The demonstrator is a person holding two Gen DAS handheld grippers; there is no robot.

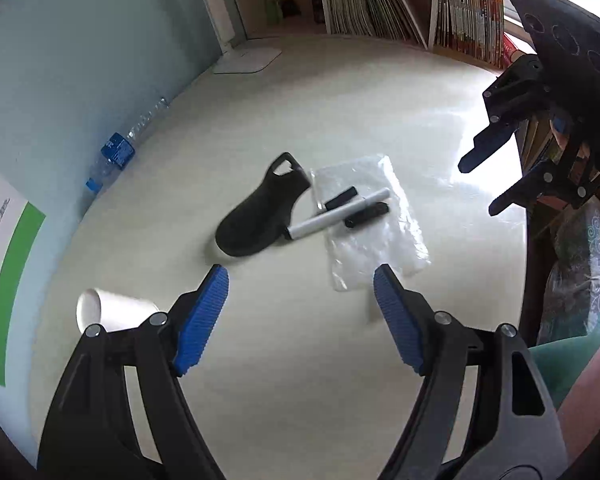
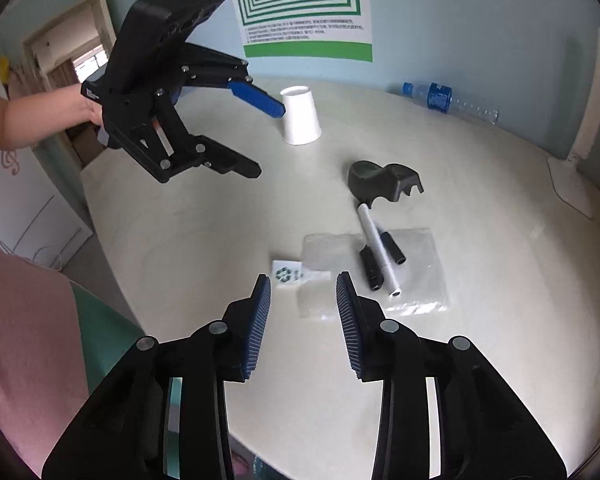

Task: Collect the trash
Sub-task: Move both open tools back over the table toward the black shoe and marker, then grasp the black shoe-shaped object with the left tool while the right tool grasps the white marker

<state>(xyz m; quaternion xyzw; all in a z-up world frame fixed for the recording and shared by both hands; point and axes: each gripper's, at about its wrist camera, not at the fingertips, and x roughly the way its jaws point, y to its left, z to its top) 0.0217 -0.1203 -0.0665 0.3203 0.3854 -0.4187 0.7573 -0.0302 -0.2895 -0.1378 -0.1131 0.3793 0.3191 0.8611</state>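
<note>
While both grippers hang above the white table (image 1: 300, 360), nothing's been grabbed yet. Going left to right in the left wrist view: a plastic bottle (image 1: 114, 156) lies at 9 o'clock by the wall, a paper cup (image 1: 104, 309) sits mouth down at 8, then a black plastic piece (image 1: 256, 216) near centre, touching a white marker (image 1: 336, 218) that lies across a clear plastic bag (image 1: 370, 220) with two black caps (image 1: 340, 199). The left gripper (image 1: 300, 276) is spread wide and empty, and the right gripper (image 2: 303, 278), over at 3 o'clock, stands narrower, pinching nothing.
</note>
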